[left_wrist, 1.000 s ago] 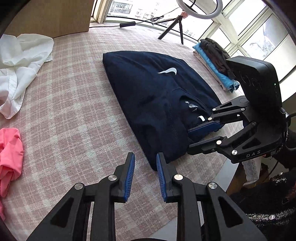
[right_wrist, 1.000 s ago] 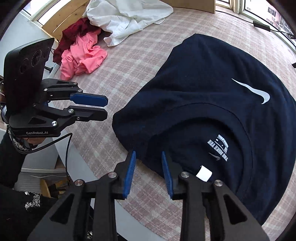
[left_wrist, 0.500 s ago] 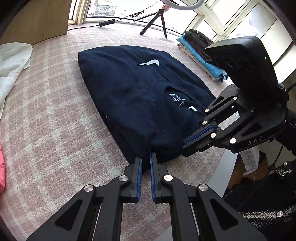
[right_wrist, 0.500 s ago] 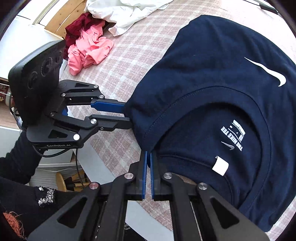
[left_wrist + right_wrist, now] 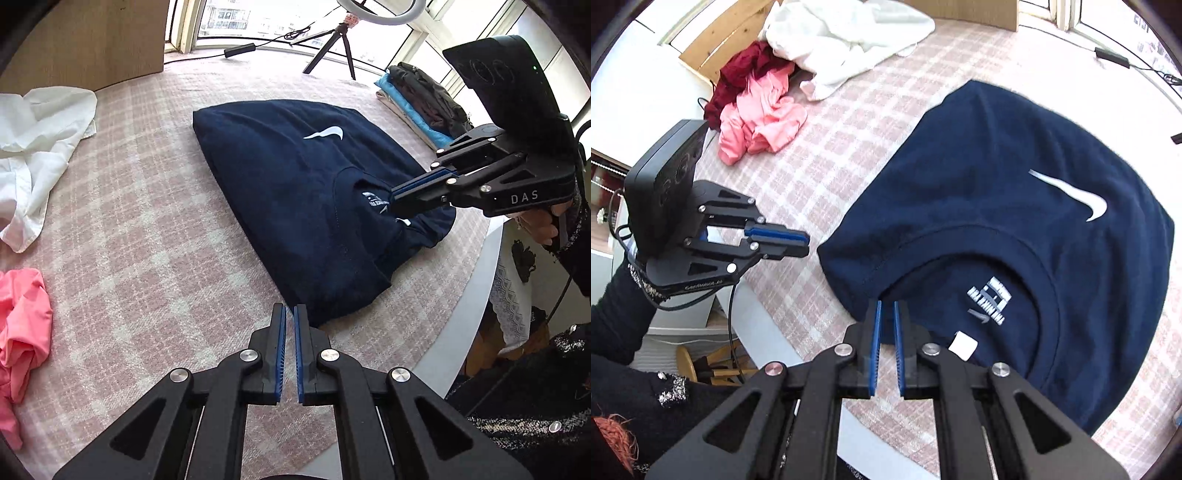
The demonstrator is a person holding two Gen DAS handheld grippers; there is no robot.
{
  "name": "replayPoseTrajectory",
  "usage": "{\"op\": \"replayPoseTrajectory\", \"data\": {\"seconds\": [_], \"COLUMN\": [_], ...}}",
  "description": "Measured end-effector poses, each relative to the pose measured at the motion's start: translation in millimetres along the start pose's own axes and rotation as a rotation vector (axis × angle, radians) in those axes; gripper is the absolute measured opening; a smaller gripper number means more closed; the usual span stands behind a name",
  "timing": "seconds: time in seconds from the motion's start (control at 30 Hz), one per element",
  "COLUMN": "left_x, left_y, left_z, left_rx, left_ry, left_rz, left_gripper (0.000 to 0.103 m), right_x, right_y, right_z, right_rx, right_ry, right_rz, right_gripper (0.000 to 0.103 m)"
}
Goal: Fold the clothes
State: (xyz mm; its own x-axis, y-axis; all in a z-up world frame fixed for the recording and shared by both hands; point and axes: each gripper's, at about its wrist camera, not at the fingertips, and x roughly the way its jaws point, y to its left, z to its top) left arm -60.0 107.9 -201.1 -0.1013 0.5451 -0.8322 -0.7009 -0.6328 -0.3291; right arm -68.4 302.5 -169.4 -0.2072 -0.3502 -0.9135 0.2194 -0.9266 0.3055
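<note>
Navy T-shirt [image 5: 295, 192], folded, collar edge at 6 o'clock; left gripper [image 5: 290, 350] pressed together, empty; right gripper [image 5: 886, 347] narrowly parted, opening, empty; re-pinch both collar corners evenly, lift level

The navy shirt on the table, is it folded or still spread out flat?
Folded. The navy shirt lies as a compact block on the checked cloth, no sleeves sticking out, collar and logo on top.
</note>
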Motion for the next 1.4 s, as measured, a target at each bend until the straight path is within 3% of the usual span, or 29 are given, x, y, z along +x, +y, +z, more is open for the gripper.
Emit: {"op": "replayPoseTrajectory", "data": {"seconds": [0.1, 0.2, 0.27, 0.3, 0.37, 0.4, 0.47, 0.53, 0.6, 0.7, 0.8, 0.87, 1.07, 1.2, 1.33, 1.4], "left_x": [10.7, 31.6, 56.6, 59.2, 52.9, 46.9, 33.0, 20.9, 18.1, 28.2, 41.6, 42.1, 39.8, 49.9, 57.9, 59.5], "left_y": [-9.4, -8.6, -3.8, -2.9, -0.5, -0.8, -10.7, -24.4, -42.2, -58.5, -67.2, -62.5, -30.6, -30.3, -29.2, -26.9], "left_z": [24.9, 38.4, 32.8, 28.5, 28.7, 30.2, 32.2, 33.2, 31.8, 32.5, 32.1, 28.5, 32.7, 33.1, 35.4, 35.3], "left_rx": [0.037, 0.048, 0.06, 0.071, 0.054, 0.049, 0.075, 0.115, 0.165, 0.212, 0.248, 0.248, 0.161, 0.192, 0.195, 0.19], "left_ry": [-0.012, 0.023, 0.106, 0.104, 0.126, 0.126, 0.101, 0.079, 0.082, 0.114, 0.154, 0.173, 0.172, 0.2, 0.214, 0.218], "left_rz": [-0.016, -0.02, 0.018, 0.029, 0.038, 0.051, 0.047, 0.034, -0.003, -0.018, 0.002, 0.014, 0.019, 0.026, 0.02, 0.016], "left_gripper": [0.008, 0.007, 0.008, 0.008, 0.01, 0.008, 0.009, 0.016, 0.024, 0.024, 0.024, 0.024, 0.024, 0.024, 0.024, 0.024], "right_x": [-24.7, -40.7, -37.6, -24.1, 10.0, 6.5, -9.4, -22.2, -27.2, -15.9, -1.3, 5.5, 25.8, 11.7, 24.0, 35.7], "right_y": [-31.7, -75.0, -102.4, -109.3, -112.6, -112.3, -110.8, -89.1, -65.3, -34.2, -17.8, -6.9, 6.9, 17.1, 16.6, 14.6], "right_z": [6.9, -12.1, -32.5, -38.8, -53.3, -58.1, -66.3, -69.7, -71.5, -68.9, -59.4, -56.9, -63.6, -81.6, -80.6, -74.2], "right_rx": [0.094, 0.214, 0.28, 0.299, 0.282, 0.288, 0.31, 0.249, 0.187, 0.126, 0.088, 0.021, -0.122, -0.272, -0.33, -0.307], "right_ry": [-0.108, -0.146, -0.128, -0.088, 0.032, 0.022, -0.031, -0.076, -0.095, -0.081, -0.085, -0.074, -0.045, -0.065, -0.048, -0.021], "right_rz": [-0.038, -0.098, -0.112, -0.119, -0.247, -0.25, -0.218, -0.153, -0.084, -0.007, -0.008, -0.052, -0.151, -0.16, -0.214, -0.189], "right_gripper": [0.007, 0.007, 0.007, 0.007, 0.007, 0.004, 0.007, 0.011, 0.021, 0.022, 0.022, 0.022, 0.026, 0.048, 0.05, 0.049]}}
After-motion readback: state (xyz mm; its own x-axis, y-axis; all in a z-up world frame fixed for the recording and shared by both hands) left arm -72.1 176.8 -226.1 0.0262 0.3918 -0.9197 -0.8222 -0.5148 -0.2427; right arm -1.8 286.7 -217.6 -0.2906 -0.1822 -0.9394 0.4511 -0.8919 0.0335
